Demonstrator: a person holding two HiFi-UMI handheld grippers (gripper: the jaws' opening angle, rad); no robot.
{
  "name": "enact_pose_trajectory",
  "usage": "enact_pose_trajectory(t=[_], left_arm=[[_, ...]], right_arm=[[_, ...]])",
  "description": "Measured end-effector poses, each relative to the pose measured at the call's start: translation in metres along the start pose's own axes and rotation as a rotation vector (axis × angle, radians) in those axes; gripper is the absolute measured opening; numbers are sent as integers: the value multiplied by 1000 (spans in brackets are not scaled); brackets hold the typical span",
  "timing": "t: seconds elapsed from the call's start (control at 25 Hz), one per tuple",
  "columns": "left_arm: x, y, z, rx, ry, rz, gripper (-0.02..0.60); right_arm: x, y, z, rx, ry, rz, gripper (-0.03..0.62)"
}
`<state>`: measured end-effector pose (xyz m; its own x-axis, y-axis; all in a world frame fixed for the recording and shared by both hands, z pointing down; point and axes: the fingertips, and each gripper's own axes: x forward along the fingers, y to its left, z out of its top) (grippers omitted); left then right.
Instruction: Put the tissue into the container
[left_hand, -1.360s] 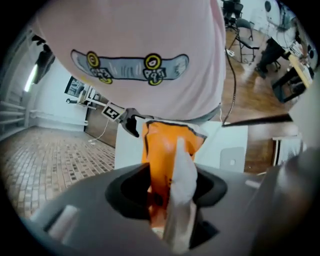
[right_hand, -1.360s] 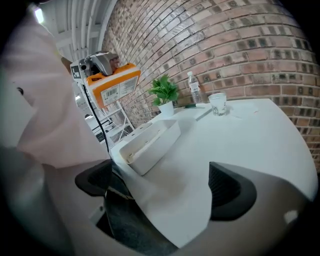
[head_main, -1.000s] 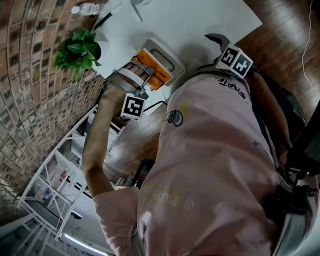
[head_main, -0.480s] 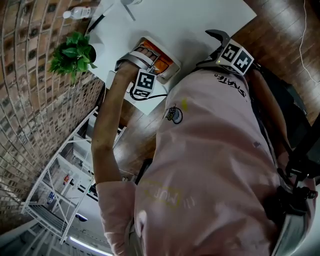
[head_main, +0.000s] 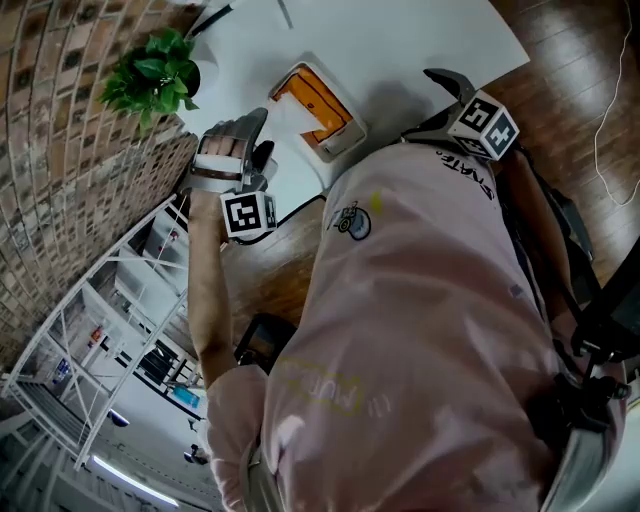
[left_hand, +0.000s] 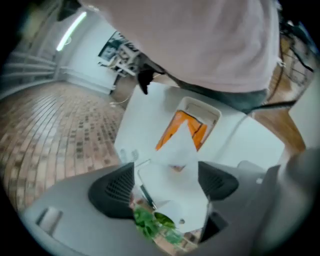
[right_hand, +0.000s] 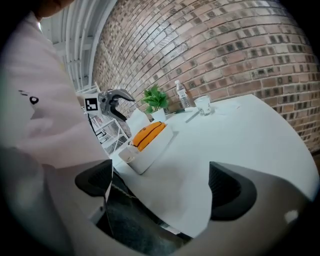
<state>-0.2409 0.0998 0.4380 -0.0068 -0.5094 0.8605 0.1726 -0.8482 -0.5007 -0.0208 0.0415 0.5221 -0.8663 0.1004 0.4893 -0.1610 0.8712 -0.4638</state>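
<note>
Tissue, white, thin and creased, peaks upward between the left gripper's jaws, which pinch it. In the head view it hangs at eight o'clock of the white container, which holds an orange pack. The right gripper gapes empty over the table edge.

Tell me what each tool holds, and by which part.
The left tool holds the white tissue by its near end, between the jaws. The right tool, jaws apart, holds nothing.
</note>
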Motion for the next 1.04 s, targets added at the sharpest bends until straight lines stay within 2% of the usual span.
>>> enact_pose_trajectory(t=[0.04, 0.12, 0.2, 0.28, 0.32, 0.4, 0.48, 0.56, 0.64, 0.72, 0.84, 1.04], left_arm=[[-15, 12, -7, -131, 6, 82, 398], [-45, 33, -17, -467, -25, 247, 369], [-70, 49, -25, -840, -109, 395, 338], [-89, 53, -35, -1174, -199, 494, 334], [-95, 50, -40, -1310, -244, 529, 333], [-105, 41, -47, -1533, -337, 604, 309], [-110, 25, -52, -1732, -411, 681, 264], [-108, 5, -54, -1914, -472, 744, 264], [-102, -15, -48, -2052, -492, 790, 264], [-93, -37, -37, -2133, -432, 807, 247], [-75, -65, -15, -2196, -310, 781, 225], [-71, -97, -3, -2247, -250, 715, 218]], right_arm=[[1, -1, 0, -10, 7, -3, 591], [1, -7, 2, -22, 16, -14, 591], [0, -14, 5, -29, 24, -28, 592], [0, -16, 11, -31, 33, -37, 591], [0, -15, 15, -30, 33, -40, 591], [-2, -11, 29, -23, 7, -47, 592], [-5, -10, 55, -11, -63, -53, 591], [-7, -6, 87, -1, -137, -33, 591], [-3, 0, 108, -12, -166, 7, 591], [7, 4, 119, -36, -162, 30, 591], [16, 6, 130, -46, -163, 30, 591], [41, 35, 143, -61, -157, 78, 591]])
